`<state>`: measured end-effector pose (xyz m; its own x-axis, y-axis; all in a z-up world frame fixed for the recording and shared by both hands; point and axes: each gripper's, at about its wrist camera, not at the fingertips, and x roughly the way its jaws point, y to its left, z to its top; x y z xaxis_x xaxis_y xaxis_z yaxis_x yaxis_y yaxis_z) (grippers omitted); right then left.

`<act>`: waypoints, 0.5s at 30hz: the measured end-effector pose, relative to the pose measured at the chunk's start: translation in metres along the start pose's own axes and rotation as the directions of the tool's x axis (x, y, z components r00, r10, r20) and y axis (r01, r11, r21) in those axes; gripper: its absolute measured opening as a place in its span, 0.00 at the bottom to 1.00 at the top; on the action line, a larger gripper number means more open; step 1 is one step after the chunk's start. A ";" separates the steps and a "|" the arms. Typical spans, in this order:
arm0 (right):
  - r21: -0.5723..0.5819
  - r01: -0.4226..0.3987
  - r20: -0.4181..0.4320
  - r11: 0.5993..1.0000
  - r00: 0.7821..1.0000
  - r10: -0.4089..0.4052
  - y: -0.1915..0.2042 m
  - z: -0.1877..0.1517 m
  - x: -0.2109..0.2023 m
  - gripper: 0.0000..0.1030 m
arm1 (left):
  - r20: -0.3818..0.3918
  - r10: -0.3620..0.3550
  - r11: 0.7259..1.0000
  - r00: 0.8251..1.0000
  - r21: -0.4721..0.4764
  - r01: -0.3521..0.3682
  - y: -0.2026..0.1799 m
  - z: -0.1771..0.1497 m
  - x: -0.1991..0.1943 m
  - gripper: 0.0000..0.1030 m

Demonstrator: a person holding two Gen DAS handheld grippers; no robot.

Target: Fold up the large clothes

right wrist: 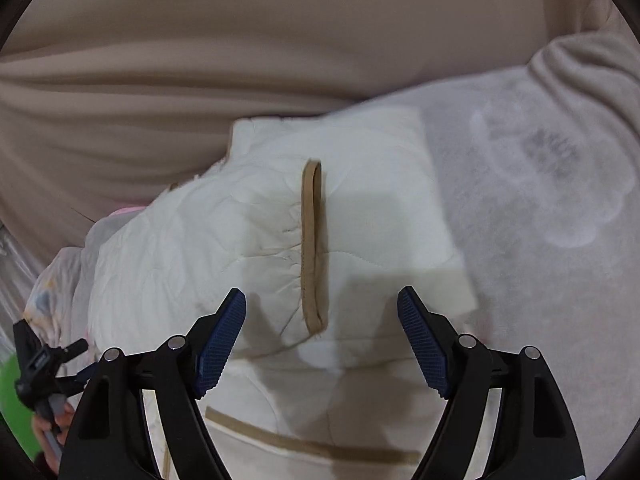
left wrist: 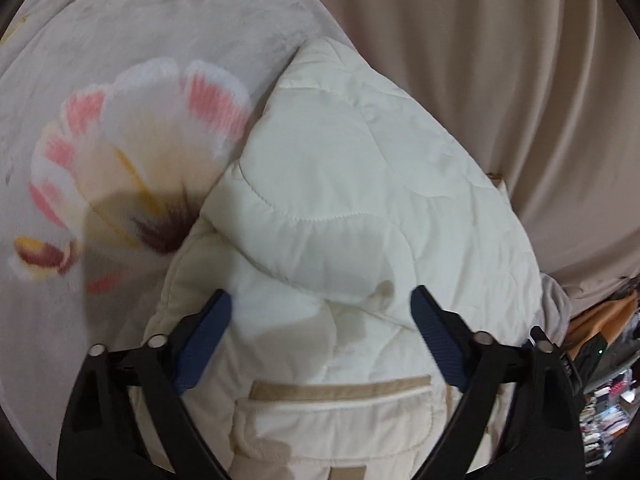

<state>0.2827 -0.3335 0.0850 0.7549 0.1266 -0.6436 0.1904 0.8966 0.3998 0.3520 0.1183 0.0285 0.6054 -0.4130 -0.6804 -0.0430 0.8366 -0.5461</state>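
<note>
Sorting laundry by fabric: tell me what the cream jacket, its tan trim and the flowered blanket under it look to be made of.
Jacket: padded, quilted woven cloth, matte; curved stitch lines and puffy panels show it. Probably synthetic, unsure.
Tan trim: flat woven binding tape, stitched along the edge.
Blanket: soft fleece or plush, judging by the fuzzy nap and blurred flower print.

surface: floral fleece blanket (left wrist: 132, 40) | on it: cream quilted jacket (left wrist: 352, 184)

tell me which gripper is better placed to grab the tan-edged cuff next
Right, probably. The right gripper hangs open directly over the tan-edged cuff; the left gripper, also open, faces plain quilting on the jacket.
</note>
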 end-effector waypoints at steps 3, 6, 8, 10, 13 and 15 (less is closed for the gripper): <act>-0.037 -0.035 -0.020 0.999 0.999 0.034 0.024 0.012 0.003 0.06 | 0.036 0.023 1.000 0.999 0.016 -0.023 -0.003 0.014 -0.001 0.33; -0.154 -0.143 0.172 0.978 0.971 0.169 0.064 0.026 -0.053 0.04 | 0.141 -0.019 0.999 0.990 0.049 0.012 -0.019 0.025 -0.023 0.16; -0.226 -0.187 0.280 0.956 0.928 0.247 0.080 0.026 -0.090 0.04 | 0.206 -0.017 0.996 0.978 0.085 -0.001 -0.028 0.027 -0.037 0.15; -0.238 -0.138 0.318 0.961 0.924 0.211 0.077 0.026 -0.088 0.04 | 0.202 0.041 0.992 0.979 0.111 -0.065 -0.028 0.024 -0.033 0.15; -0.147 0.047 0.097 0.988 0.995 -0.033 0.032 0.026 0.004 0.03 | 0.114 0.139 0.978 0.984 0.142 -0.154 -0.008 0.018 0.001 0.15; -0.117 0.085 -0.016 0.990 0.996 -0.087 0.007 0.014 0.049 0.02 | 0.080 0.140 0.977 0.987 0.149 -0.151 -0.001 0.006 0.019 0.15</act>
<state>0.3298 -0.3264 0.0655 0.7254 0.0546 -0.6862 0.1793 0.9474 0.2650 0.3685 0.1118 0.0188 0.6552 -0.2616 -0.7087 -0.0149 0.9335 -0.3583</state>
